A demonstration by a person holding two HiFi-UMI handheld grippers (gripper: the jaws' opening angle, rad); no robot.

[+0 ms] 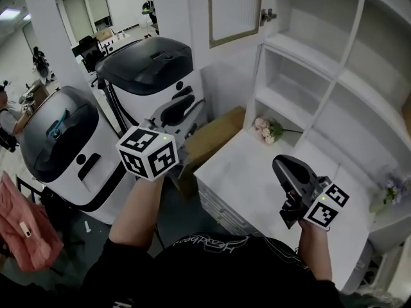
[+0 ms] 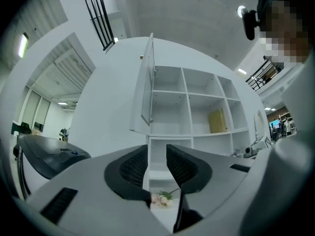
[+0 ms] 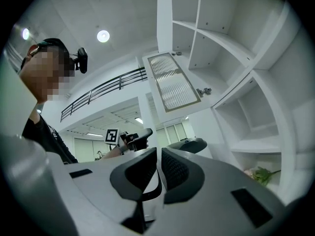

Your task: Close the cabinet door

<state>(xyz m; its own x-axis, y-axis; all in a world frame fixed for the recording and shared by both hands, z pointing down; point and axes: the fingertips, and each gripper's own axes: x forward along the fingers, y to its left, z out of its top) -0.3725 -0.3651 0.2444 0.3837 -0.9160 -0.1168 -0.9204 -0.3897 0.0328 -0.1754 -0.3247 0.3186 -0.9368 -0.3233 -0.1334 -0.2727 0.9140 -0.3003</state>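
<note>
The cabinet point(image 1: 321, 76) rises behind the desk point(image 1: 257, 178). Its upper door point(image 1: 234, 8) stands wide open at the top left, so the closing is not yet done. The left gripper point(image 2: 157, 152) points roughly level at the door's edge. Its jaws are partly apart and empty, probably ready to push or catch the door. The right gripper point(image 3: 158, 154) hovers over the desk, out of the way, with its jaws nearly together and nothing in them. Flowers point(image 1: 266, 130) lie under the lowest shelf.

Left gripper point(image 2: 157, 165) jaws apart, right gripper point(image 3: 159, 170) jaws together
</note>
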